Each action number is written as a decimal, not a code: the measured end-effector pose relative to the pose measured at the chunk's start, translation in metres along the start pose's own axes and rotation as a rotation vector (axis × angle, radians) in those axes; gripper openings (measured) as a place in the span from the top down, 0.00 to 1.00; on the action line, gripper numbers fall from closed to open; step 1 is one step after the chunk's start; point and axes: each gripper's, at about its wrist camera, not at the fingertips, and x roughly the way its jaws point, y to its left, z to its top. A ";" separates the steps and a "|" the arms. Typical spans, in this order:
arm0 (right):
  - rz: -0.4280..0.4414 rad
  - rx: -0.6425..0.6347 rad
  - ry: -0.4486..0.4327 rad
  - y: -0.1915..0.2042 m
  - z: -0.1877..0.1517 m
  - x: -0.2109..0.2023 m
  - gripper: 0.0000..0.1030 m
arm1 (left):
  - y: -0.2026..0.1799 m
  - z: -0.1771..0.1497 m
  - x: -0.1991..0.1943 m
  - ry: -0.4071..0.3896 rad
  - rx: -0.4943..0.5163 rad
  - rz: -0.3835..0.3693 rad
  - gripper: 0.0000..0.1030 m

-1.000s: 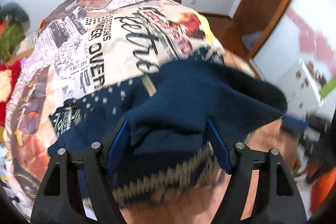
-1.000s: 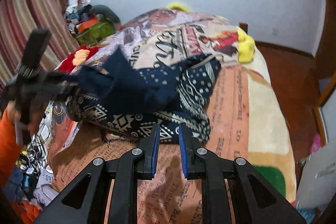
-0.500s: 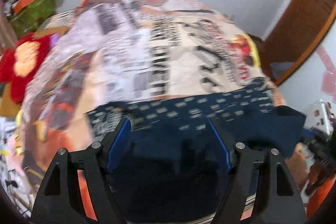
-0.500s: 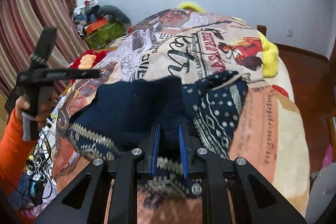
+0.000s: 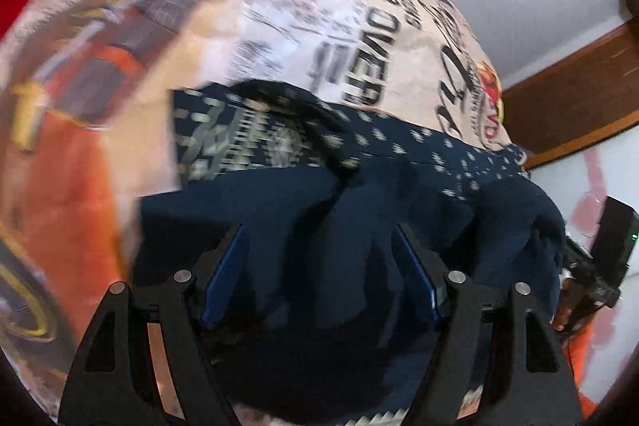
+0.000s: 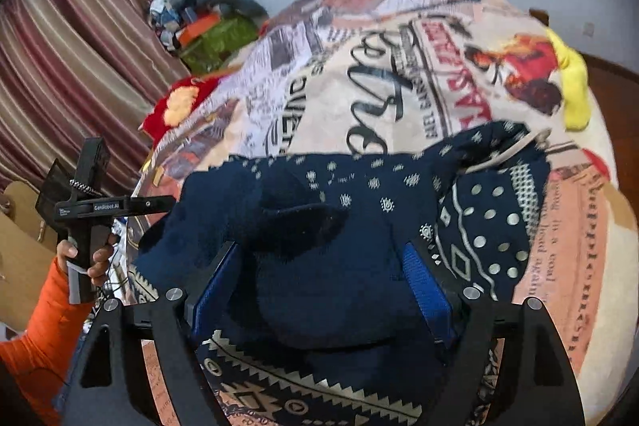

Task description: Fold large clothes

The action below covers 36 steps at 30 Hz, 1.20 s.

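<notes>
Two grippers hang over one navy patterned sweater (image 6: 359, 226), which lies bunched on a bed covered by a newspaper-print blanket (image 6: 359, 66). The right gripper (image 6: 323, 286) has its blue-padded fingers (image 6: 427, 290) spread wide, and a thick dark fold of the sweater lies in the gap between them; the pads do not press on the cloth, so nothing is pinched. Below that fold, nearest the right gripper's base, the sweater's zigzag hem band shows, and off past its right finger a panel with pale dots and diamonds spreads toward the blanket's peach-coloured edge. The left gripper (image 5: 317, 274) is likewise spread wide, with plain navy folds (image 5: 319, 226) heaped between and ahead of its fingers (image 5: 223, 282); that view is smeared by motion, so whether the cloth touches the pads cannot be told. Beyond the left gripper's tips a dotted strip of the sweater runs across, and past it the blanket's bold lettering begins. In the right wrist view the left gripper's handle appears to the left of the right gripper, held in a hand (image 6: 96, 258) with an orange sleeve (image 6: 44, 338). Farther ahead of the right gripper, beyond the blanket, stand a striped curtain (image 6: 68, 66) on the left and a pile of clutter (image 6: 207, 22) against the wall, with a yellow cushion (image 6: 575, 86) at the blanket's right edge.
</notes>
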 end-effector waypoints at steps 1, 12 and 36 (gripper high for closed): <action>0.012 -0.001 0.018 -0.002 0.000 0.005 0.21 | -0.005 0.001 0.007 0.011 0.011 -0.004 0.29; 0.042 0.074 0.077 -0.013 -0.004 0.031 0.76 | -0.058 -0.007 0.022 -0.050 0.253 0.163 0.81; -0.206 0.106 -0.309 -0.045 0.054 -0.046 0.91 | 0.000 0.025 -0.021 -0.293 0.027 0.253 0.87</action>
